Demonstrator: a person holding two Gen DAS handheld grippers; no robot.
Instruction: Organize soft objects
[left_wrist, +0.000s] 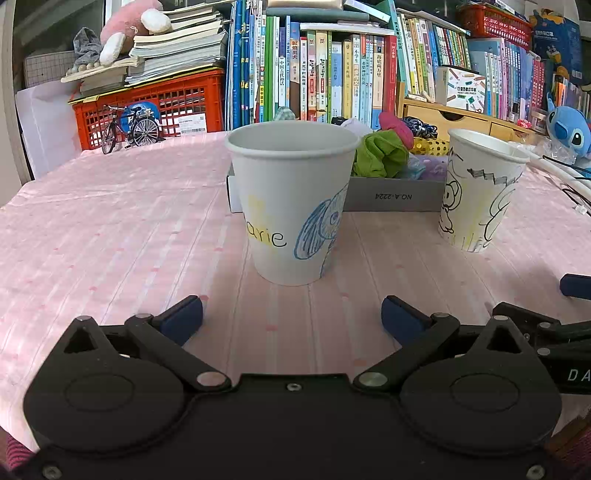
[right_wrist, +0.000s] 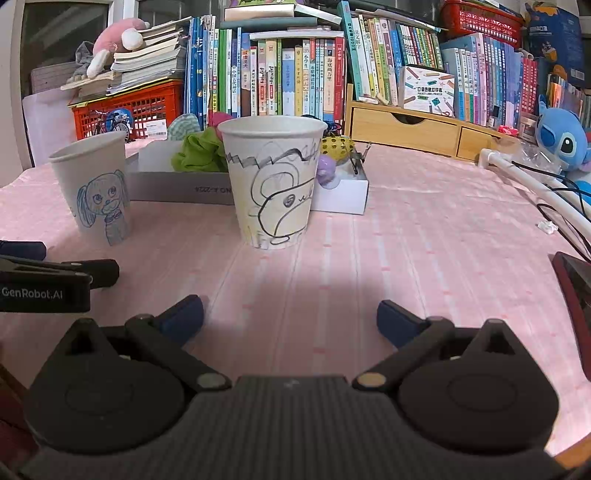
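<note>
I held my left gripper (left_wrist: 291, 314) low over the pink tablecloth (left_wrist: 110, 229), its blue-padded fingers spread wide with nothing between them. Straight ahead of it stood a paper cup (left_wrist: 291, 199) drawn with a blue figure and some lettering, upright and apart from the fingers. My right gripper (right_wrist: 290, 314) was spread just as wide and equally empty, facing a second paper cup (right_wrist: 273, 184) marked with black outline drawings and yellow shading, also upright on the cloth. The two cups stood well apart, side by side.

Behind them lay a shallow grey box (left_wrist: 391, 195) holding the soft things: a green fabric scrunchie (left_wrist: 380, 155), a pink one (left_wrist: 397, 127) behind it, a yellow dotted piece (right_wrist: 334, 146) and a pale purple one (right_wrist: 325, 170) toward the box's right end. Further back was a row of books (left_wrist: 325, 74), an orange crate (left_wrist: 147, 107) with a toy bicycle (left_wrist: 129, 127) before it, and a blue plush toy (right_wrist: 563, 140) at the right edge.
</note>
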